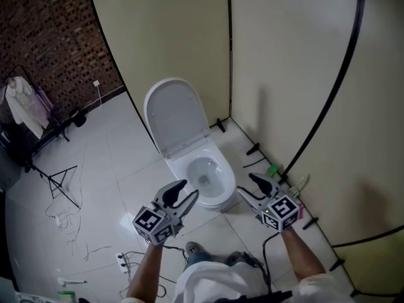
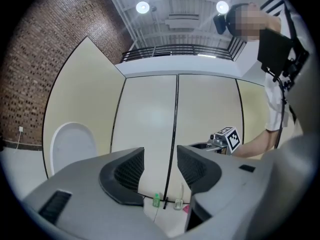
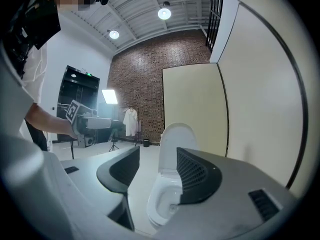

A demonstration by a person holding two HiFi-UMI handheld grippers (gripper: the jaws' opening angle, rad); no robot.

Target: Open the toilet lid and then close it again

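A: Your left gripper (image 1: 188, 190) is nearest you. Its jaws stand a narrow gap apart and the pads touch nothing.

B: Your right gripper (image 1: 247, 183) is set a little wider, and it is empty too. You see the toilet bowl (image 1: 208, 172) through its jaws, but that lies farther off and the pads are clear of it.

A: You hold both over the floor (image 1: 107, 169) at the bowl's front. The left is near the front-left of the rim and the right is just beside the front-right.

B: The open bowl lies between your grippers and the toilet lid (image 1: 175, 115). The lid is raised and stands upright at the back of the bowl, with its back toward the cream partition (image 1: 284, 62).

A: The toilet sits in the corner where the two partition panels meet. A small green thing (image 1: 273, 168) lies at the foot of the right-hand panel, near your right gripper.

B: The floor is glossy white tile. Toward its left edge you have loose cables (image 1: 63, 219), then a thin black stand (image 1: 60, 182).

A: Farthest off, at the far left, a rack (image 1: 38, 137) with a white garment (image 1: 22, 103) stands against the brick wall (image 1: 44, 30).
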